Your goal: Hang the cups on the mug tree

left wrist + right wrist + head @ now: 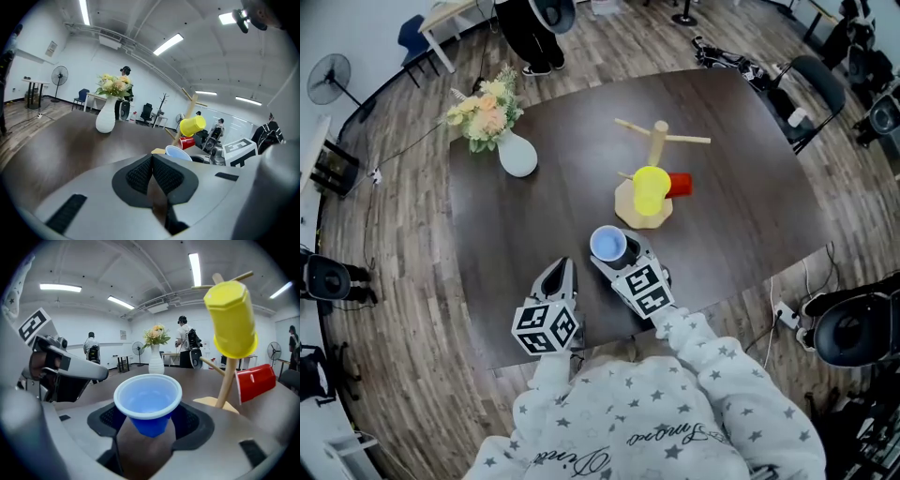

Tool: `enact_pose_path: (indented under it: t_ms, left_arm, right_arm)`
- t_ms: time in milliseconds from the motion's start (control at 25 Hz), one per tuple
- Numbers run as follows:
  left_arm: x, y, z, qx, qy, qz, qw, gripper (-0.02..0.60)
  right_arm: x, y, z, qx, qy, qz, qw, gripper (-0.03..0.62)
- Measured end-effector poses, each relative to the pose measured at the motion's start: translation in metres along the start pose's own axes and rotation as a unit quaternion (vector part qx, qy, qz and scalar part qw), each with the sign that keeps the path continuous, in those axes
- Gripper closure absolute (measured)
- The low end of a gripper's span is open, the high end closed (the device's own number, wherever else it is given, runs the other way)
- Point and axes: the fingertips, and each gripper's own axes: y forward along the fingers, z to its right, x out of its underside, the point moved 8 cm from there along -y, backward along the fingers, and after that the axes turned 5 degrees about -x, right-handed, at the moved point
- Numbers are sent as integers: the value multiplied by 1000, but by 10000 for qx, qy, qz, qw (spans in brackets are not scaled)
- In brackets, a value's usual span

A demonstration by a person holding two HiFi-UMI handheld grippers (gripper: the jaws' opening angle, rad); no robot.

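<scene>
I read the right gripper (150, 423) as clamped on a blue plastic cup with a white inside (148, 401). The two black pads press on the lower wall of the cup from both sides. The cup stands upright with its mouth open to the top.

In the head view this cup is over the dark brown wooden table (741, 187), just on the near side of the round base of the light wooden mug tree (656, 141). It does not touch the tree.

A yellow plastic cup (651, 189) hangs bottom-up on a peg at the front of the post. A red plastic cup (679, 184) hangs beside it on the right, tipped on its side. The two upper pegs are bare.

The left gripper (152, 176) is clenched: its pads meet, with nothing between them. It is to the left of the right gripper, near the table edge.

A white ceramic vase (517, 155) with pale flowers (486, 111) stands well apart at the far left.
</scene>
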Motion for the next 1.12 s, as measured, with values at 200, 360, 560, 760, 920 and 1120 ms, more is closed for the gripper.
enact_pose_path:
  t_ms: [200,360,560,760,920,1120]
  left_arm:
    - [-2,2,17,597,272,-83,9978,557]
    - [-4,2,30,990,429,-151,9940,557]
    - [-7,1,44,1416,680,-160,9875,557]
    - [-18,2,59,1734,871,-95,9809,557]
    - [-30,3,69,1893,917,-6,9776,557]
    - [-46,6,92,1966,942,89,9759,557]
  right_arm:
    - [9,-36,-1,540,329,52,9980,290]
    - [15,-66,1,1029,606,139,9927,290]
    - [18,-94,-2,1519,766,274,9850,290]
    - [9,-113,5,1946,704,351,9777,290]
    - [-3,-133,19,2289,565,357,9712,292]
    - [-24,-159,50,2514,326,310,9668,293]
